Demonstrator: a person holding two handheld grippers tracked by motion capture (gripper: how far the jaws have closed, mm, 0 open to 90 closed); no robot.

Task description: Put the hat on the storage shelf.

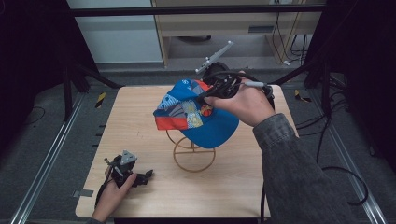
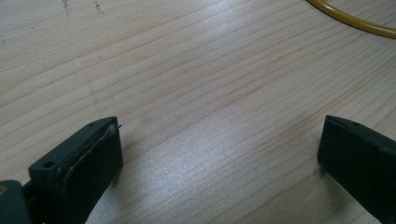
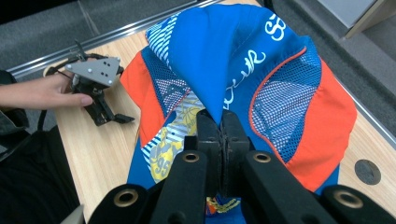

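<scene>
Two grippers [image 1: 144, 176] [image 3: 219, 122], one cap [image 1: 198, 114], one stand [image 1: 194, 156]

High view overhead facing forward, gripper views close along their jaws, all sharing wooden table [image 1: 140, 126].

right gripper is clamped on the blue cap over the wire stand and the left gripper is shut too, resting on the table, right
Not quite. The left gripper is open: the left gripper view shows its jaws wide apart over bare table. The rest holds: the right gripper is clamped on the blue cap above the wire stand.
</scene>
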